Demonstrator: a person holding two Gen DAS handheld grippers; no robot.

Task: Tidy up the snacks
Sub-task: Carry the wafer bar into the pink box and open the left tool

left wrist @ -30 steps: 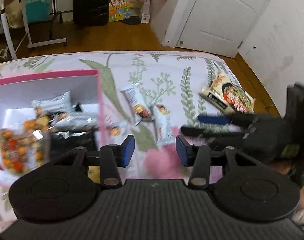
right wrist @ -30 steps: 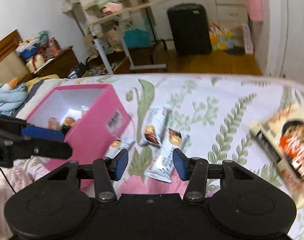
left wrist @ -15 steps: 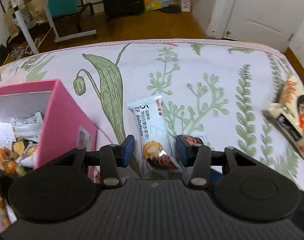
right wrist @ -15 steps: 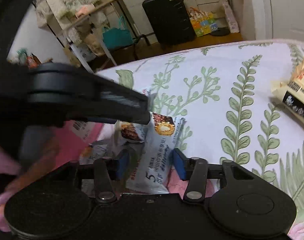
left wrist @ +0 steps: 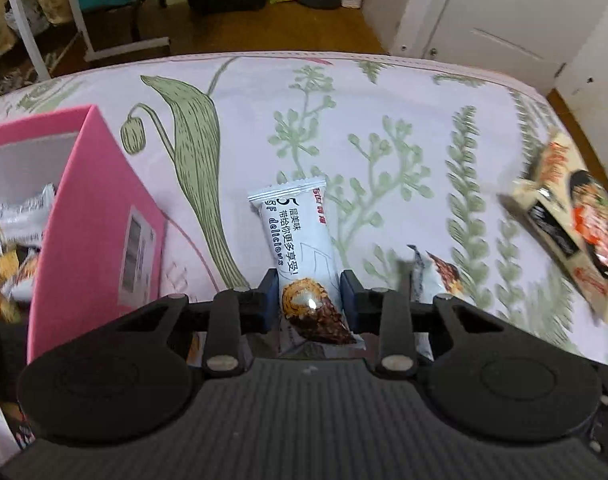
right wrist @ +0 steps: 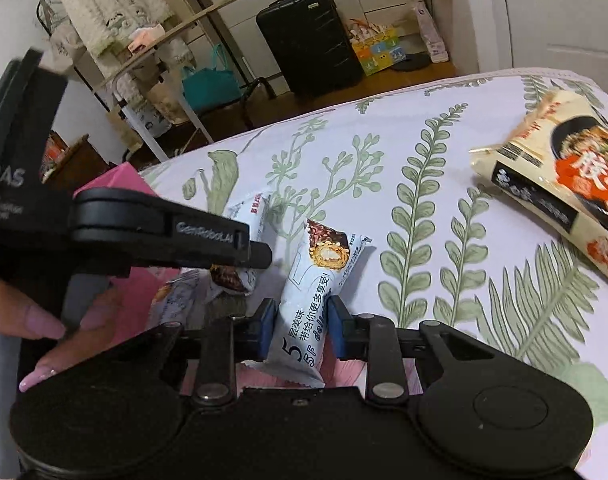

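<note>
My left gripper (left wrist: 308, 300) grips the lower end of a white snack bar (left wrist: 300, 232) lying on the floral bedsheet; its jaws are closing and the blue pads press both sides. My right gripper (right wrist: 300, 320) holds a second white snack bar (right wrist: 323, 272) the same way, jaws closing with the pads pressed on the wrapper. In the right wrist view one of the left gripper's fingers (right wrist: 224, 244) crosses from the left over its own bar (right wrist: 252, 216). The pink box (left wrist: 92, 216), holding several snacks, stands at the left.
A large noodle packet (right wrist: 563, 184) lies at the right of the bed. A small wrapped snack (right wrist: 172, 300) sits by the pink box (right wrist: 120, 176). A person's hand (right wrist: 64, 320) holds the left gripper. A suitcase (right wrist: 307, 40), bags and a rack stand beyond the bed's edge.
Both grippers came down onto the two snack bars and their jaws closed on them. The left gripper moved from over the pink box to the bars.
</note>
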